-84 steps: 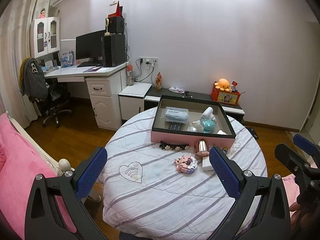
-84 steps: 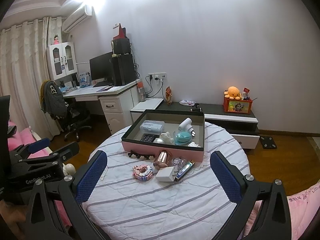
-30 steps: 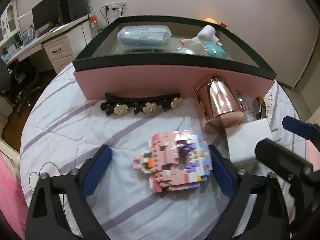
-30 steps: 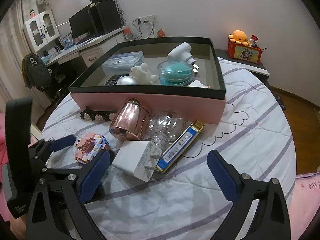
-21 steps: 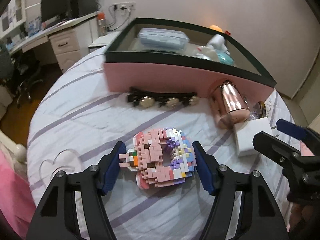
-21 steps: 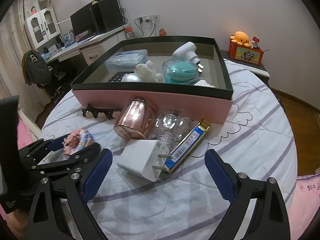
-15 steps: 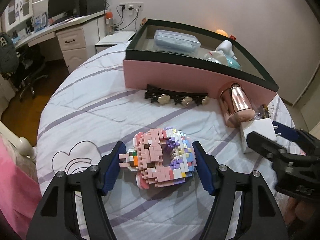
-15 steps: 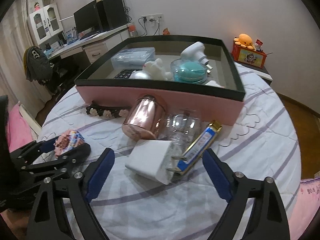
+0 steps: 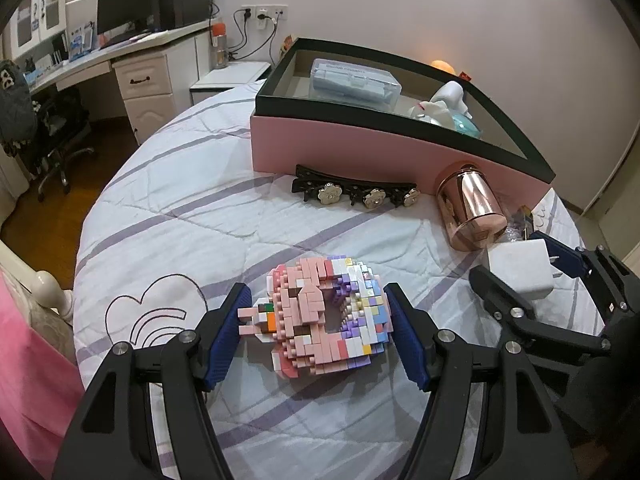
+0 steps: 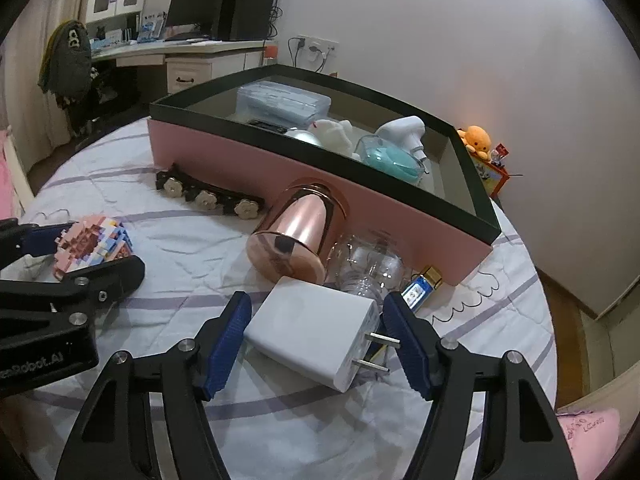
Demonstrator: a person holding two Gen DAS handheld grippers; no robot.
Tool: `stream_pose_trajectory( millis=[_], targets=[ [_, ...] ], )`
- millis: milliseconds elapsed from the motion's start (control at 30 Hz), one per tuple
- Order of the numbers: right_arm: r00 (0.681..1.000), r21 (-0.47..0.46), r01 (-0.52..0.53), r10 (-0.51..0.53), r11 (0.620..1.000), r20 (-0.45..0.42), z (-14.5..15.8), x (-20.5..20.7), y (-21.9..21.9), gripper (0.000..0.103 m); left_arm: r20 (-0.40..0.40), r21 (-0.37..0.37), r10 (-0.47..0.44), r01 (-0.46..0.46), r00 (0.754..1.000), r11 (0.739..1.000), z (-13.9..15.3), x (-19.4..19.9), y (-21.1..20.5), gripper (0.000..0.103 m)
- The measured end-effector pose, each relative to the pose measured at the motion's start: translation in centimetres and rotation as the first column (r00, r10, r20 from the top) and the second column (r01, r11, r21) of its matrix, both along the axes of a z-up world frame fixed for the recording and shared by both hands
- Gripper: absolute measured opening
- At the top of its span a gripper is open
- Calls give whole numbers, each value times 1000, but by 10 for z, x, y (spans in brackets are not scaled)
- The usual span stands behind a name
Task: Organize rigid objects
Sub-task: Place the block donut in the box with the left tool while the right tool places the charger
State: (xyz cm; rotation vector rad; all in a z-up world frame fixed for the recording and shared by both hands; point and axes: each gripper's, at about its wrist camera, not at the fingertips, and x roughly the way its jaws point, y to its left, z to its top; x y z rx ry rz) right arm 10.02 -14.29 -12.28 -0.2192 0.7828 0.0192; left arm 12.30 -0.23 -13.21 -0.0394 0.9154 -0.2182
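- Left gripper [image 9: 318, 332]: jaws clamped on the pink brick model [image 9: 326, 322], on the quilted worktop [image 9: 200, 216].
- Right gripper [image 10: 316, 330]: jaws closing around the white charger [image 10: 316, 338], not yet pressing.
- Beyond: pink box [image 10: 304, 172]; next, lift both in.

Charger [image 10: 316, 330] before cup [image 10: 296, 232], box [image 10: 320, 188] behind.

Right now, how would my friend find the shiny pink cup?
Find the big pink box with the black rim on the striped round table. The cup lies on its side against the box's front wall, beside the white charger. It is the only mirror-shiny, rose-gold thing there.
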Motion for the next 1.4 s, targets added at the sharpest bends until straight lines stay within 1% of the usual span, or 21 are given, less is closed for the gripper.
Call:
stream_pose_trajectory(
  millis=[233,400,567,733,833,1033,1167,1200,1267,1300,1400],
  targets=[
    [1000,109,2,-2,994,2,15,-11,-17,69,14,0,9,-9,1000,1000,8,-3,1,69],
    [1000,187,-6,2,982,22,33,-17,-27,69,43,0,6,-6,999,1000,25,-6,1,69],
    [998,242,-26,12,970,56,53,-19,-33,69,76,-2,-3,3,997,1000,44,-3,-2,69],
    [996,267,-45,24,963,81,69,-15,-37,69,107,-1,-14,15,994,1000,60,4,-7,69],
    [994,254,-55,28,966,106,79,-10,-37,69,133,0,-24,24,991,1000,72,12,-11,69],
    [983,230,-82,42,970,176,111,15,-40,69,194,-1,-30,31,981,1000,102,41,-15,69],
    [977,231,-90,41,969,209,129,44,-47,69,225,9,-48,47,973,999,119,70,-26,69],
    [977,233,-91,41,968,210,132,57,-50,69,231,12,-53,51,972,999,121,78,-30,69],
    [979,239,-88,40,967,201,131,75,-54,69,226,7,-64,64,972,998,122,95,-37,69],
    [982,249,-81,36,965,183,127,90,-58,69,218,3,-70,71,973,998,121,105,-41,69],
    [990,280,-58,20,958,138,113,115,-68,70,187,7,-79,79,979,997,109,131,-54,69]
  ],
)
